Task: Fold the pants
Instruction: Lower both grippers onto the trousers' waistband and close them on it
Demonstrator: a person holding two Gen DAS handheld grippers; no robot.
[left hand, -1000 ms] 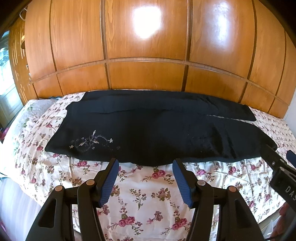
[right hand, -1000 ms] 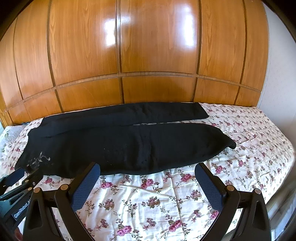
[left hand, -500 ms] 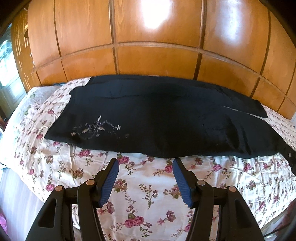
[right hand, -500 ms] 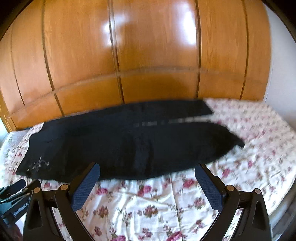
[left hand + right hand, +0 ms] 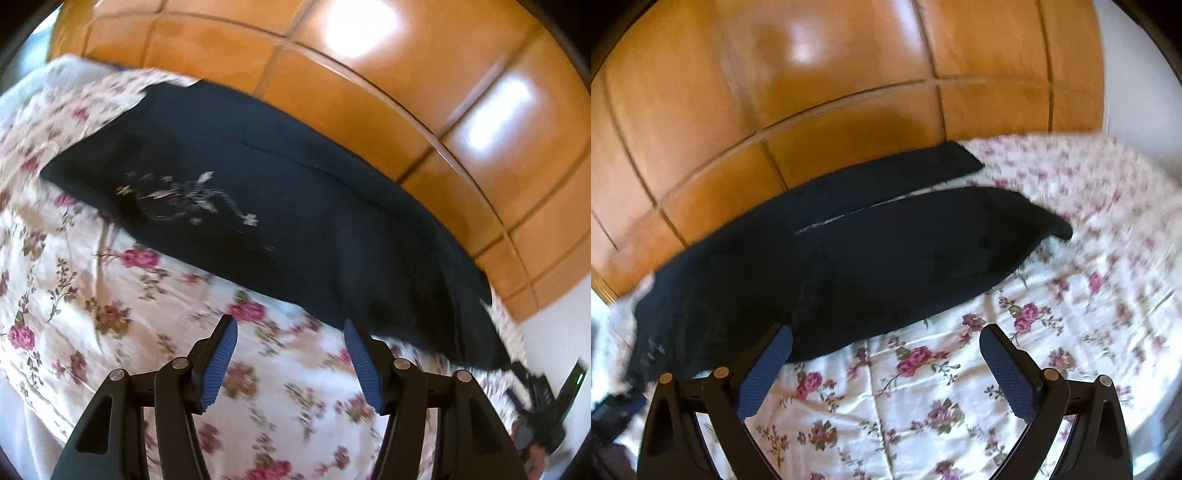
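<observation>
Up front in the left wrist view, the left gripper [image 5: 290, 350] hangs over the bedspread [image 5: 110, 321], its blue pads [image 5: 219, 363] spread apart with nothing between them. The pants [image 5: 280, 206], dark and laid flat, stretch across the bed from upper left to lower right; their near edge lies just beyond the fingertips, and the right pad overlaps that edge in the picture, though whether it touches the cloth cannot be told. Pale embroidery [image 5: 188, 201] marks the pants near their left end. Behind the bed stands a wall of glossy wooden panels [image 5: 369, 74]. At the lower right edge the other tool shows, blurred, by the far end of the pants. Nothing lies between gripper and cloth.

Seen from the right wrist view, the right gripper [image 5: 886, 360] also stands wide, empty, over the flowered bedspread [image 5: 1071, 295]. The pants [image 5: 849, 258] lie ahead with both legs side by side, a thin gap between them, the cuffs pointing right. The left pad [image 5: 764, 373] overlaps the near edge of the cloth. Wooden panels [image 5: 812, 110] rise behind, and a white wall [image 5: 1134, 74] stands at the right.
</observation>
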